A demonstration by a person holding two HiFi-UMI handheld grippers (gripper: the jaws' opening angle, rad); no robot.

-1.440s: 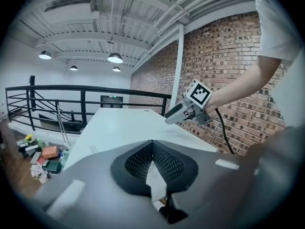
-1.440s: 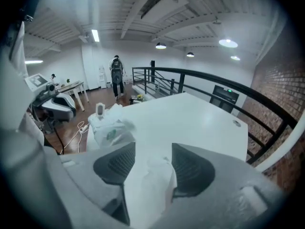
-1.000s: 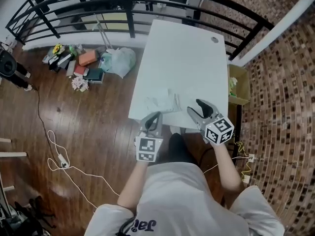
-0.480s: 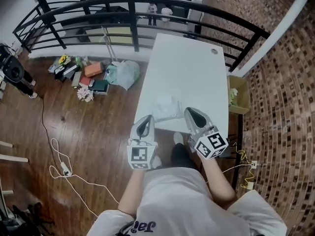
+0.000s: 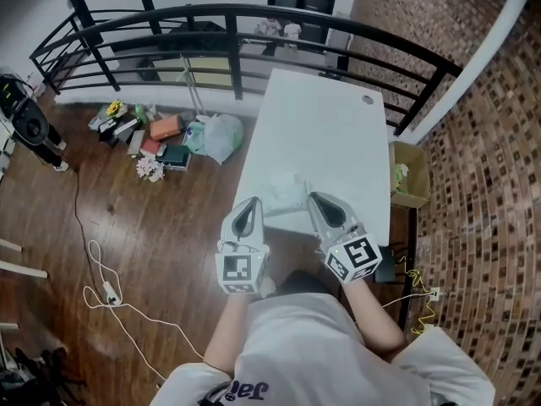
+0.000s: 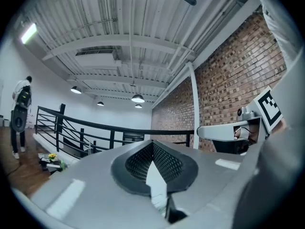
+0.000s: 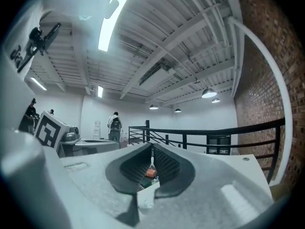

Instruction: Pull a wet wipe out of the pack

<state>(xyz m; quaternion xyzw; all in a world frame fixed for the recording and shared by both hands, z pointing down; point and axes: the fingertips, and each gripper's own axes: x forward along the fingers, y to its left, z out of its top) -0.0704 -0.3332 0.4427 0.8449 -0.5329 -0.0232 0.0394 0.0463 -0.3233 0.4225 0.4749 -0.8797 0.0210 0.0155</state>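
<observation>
The white wet wipe pack (image 5: pixel 283 191) lies on the white table (image 5: pixel 338 134), close to its near left edge, with crumpled white material on top. My left gripper (image 5: pixel 254 200) hovers at the pack's near left side, held level, and its jaws meet at the tips (image 6: pixel 152 143) with nothing between them. My right gripper (image 5: pixel 311 196) hovers just right of the pack, also level, its jaws shut (image 7: pixel 152 145) and empty. Neither gripper touches the pack. Each gripper view shows the other gripper off to the side and misses the pack.
A black railing (image 5: pixel 254 24) runs beyond the table's far end. Books, flowers and a bag (image 5: pixel 211 134) lie on the wooden floor at the left. A cardboard box (image 5: pixel 408 174) stands by the table's right edge. A white cable (image 5: pixel 110 286) trails across the floor.
Both grippers rose and moved forward up to the pack at the table's near edge. The right gripper's jaws went from open to shut.
</observation>
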